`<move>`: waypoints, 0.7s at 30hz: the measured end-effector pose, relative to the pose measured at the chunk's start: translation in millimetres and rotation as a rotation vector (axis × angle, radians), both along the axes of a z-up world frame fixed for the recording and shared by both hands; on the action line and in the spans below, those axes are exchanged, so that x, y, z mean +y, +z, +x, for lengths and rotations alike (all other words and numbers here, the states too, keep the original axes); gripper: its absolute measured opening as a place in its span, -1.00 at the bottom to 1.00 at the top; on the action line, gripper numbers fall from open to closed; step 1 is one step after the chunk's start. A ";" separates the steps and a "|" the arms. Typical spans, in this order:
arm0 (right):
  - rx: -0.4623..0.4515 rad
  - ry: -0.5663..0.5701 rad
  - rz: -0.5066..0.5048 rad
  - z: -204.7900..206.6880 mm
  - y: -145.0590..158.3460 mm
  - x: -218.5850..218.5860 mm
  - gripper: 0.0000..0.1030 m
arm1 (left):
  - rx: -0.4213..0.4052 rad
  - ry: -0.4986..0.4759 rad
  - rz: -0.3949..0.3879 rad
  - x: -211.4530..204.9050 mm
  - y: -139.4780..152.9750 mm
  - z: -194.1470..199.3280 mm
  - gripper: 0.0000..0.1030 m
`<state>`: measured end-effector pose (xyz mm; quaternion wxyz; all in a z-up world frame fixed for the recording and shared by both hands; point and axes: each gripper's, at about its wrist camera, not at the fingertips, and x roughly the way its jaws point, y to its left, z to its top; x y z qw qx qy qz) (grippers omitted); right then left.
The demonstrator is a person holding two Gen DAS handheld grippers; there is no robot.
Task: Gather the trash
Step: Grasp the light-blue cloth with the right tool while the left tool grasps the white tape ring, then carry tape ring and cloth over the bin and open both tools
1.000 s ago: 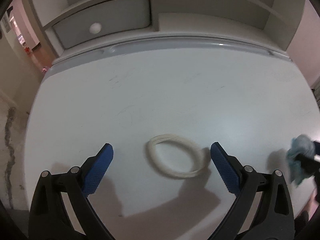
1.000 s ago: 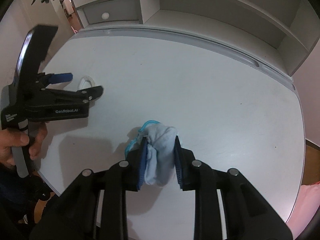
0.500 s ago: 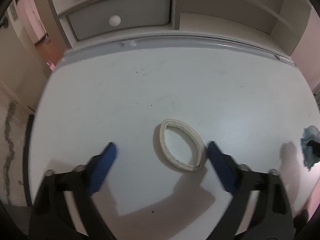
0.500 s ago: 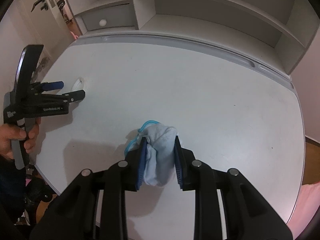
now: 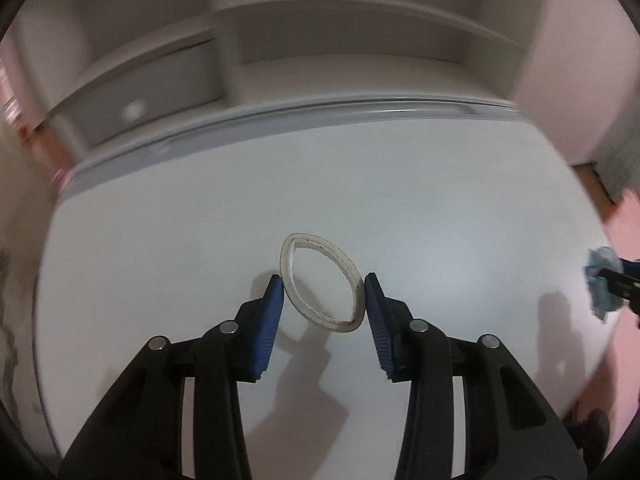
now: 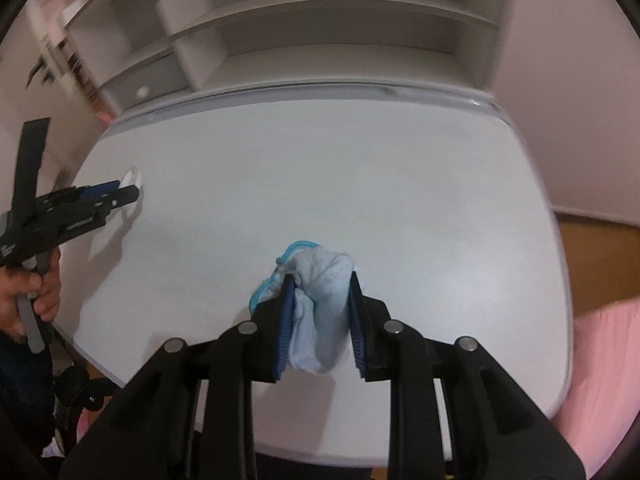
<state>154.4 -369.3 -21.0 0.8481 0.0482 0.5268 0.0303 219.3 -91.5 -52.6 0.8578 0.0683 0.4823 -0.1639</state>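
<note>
Squashed ring [image 5: 322,286] pinched by left tongs [image 5: 323,298] (ribbed pads)

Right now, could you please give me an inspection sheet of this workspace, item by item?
Surface: white table, bare apart from the ring; faint shadows under both tools.
Job's things: pale tape ring squeezed into an oval between the left tongs; crumpled blue face mask gripped in the right tongs.
Clutter: nothing seen.
Grippers: left tongs closed on the ring, both pads touching it; right tongs shut on the mask, held above the table's near edge.
Cables: nothing seen.
Surroundings: white shelf unit behind the table, with a grey drawer and round knob; wooden floor on the right.
</note>
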 end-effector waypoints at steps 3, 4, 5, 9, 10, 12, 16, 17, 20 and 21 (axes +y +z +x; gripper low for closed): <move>-0.010 -0.110 0.024 -26.9 -2.2 -43.3 -0.52 | -0.008 -0.115 -0.043 -57.1 7.5 -16.0 -0.21; -0.016 -0.156 0.026 -39.3 -2.6 -60.7 -0.52 | -0.007 -0.156 -0.056 -76.7 9.2 -22.7 -0.21; -0.021 -0.193 0.025 -49.5 -3.0 -74.3 -0.52 | -0.006 -0.198 -0.070 -96.0 10.5 -29.8 -0.21; -0.033 -0.392 0.053 -103.4 -9.4 -149.3 -0.52 | 0.001 -0.393 -0.113 -184.5 14.1 -68.3 -0.21; -0.035 -0.436 0.060 -116.4 -11.7 -164.3 -0.52 | 0.004 -0.446 -0.123 -207.7 14.5 -80.3 -0.21; -0.038 -0.542 0.069 -150.0 -18.5 -197.9 -0.52 | 0.007 -0.536 -0.139 -245.1 14.7 -102.2 -0.21; -0.026 -0.761 0.052 -222.0 -40.3 -253.6 -0.52 | 0.012 -0.724 -0.168 -319.0 9.9 -156.1 -0.21; -0.018 -0.816 0.043 -238.9 -48.1 -265.9 -0.52 | 0.012 -0.755 -0.173 -331.3 7.7 -166.9 -0.21; 0.023 -0.966 0.055 -286.5 -80.2 -298.2 -0.52 | 0.043 -0.868 -0.198 -374.1 -7.6 -206.1 -0.21; 0.038 -1.002 0.067 -299.0 -91.8 -305.6 -0.52 | 0.065 -0.908 -0.205 -388.3 -17.8 -218.0 -0.21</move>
